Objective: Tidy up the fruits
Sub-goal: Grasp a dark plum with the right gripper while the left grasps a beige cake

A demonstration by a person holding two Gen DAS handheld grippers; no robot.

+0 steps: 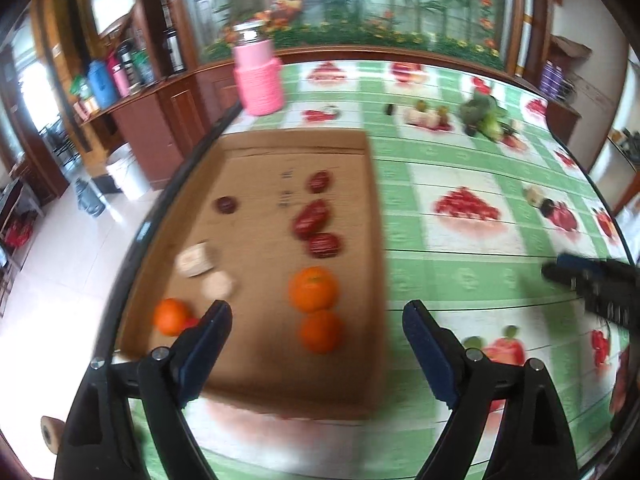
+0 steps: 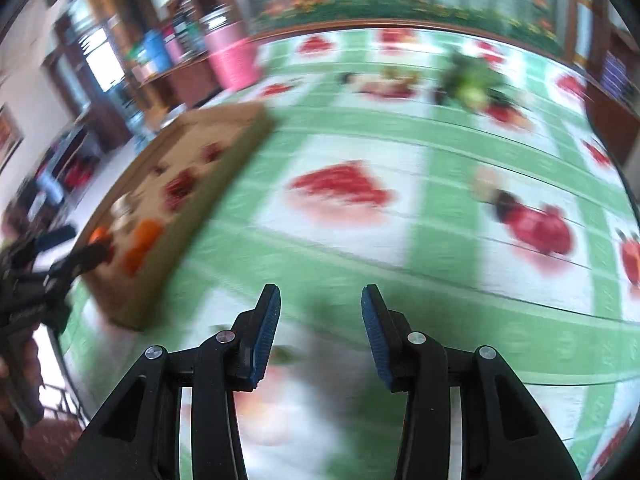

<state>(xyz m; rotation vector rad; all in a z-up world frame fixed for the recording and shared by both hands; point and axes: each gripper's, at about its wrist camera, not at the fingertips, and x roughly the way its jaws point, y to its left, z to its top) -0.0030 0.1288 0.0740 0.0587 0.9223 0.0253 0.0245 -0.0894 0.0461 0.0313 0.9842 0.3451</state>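
A flat cardboard tray (image 1: 256,152) lies on the table's left side. On it are three oranges (image 1: 313,289), several dark red fruits (image 1: 312,220) and two pale round pieces (image 1: 194,259). My left gripper (image 1: 318,318) is open and empty, low over the tray's near end, with two oranges between its fingers. My right gripper (image 2: 320,300) is open and empty over the green tablecloth, right of the tray (image 2: 240,120). It shows at the right edge of the left wrist view (image 1: 592,280). The left gripper shows at the left edge of the right wrist view (image 2: 52,264).
A pink container (image 1: 259,80) stands at the table's far left. A pile of green vegetables (image 1: 482,116) and small items (image 1: 428,116) lie at the far side. The tablecloth (image 1: 460,240) is green with printed fruit. The table's left edge (image 1: 160,216) drops to the floor.
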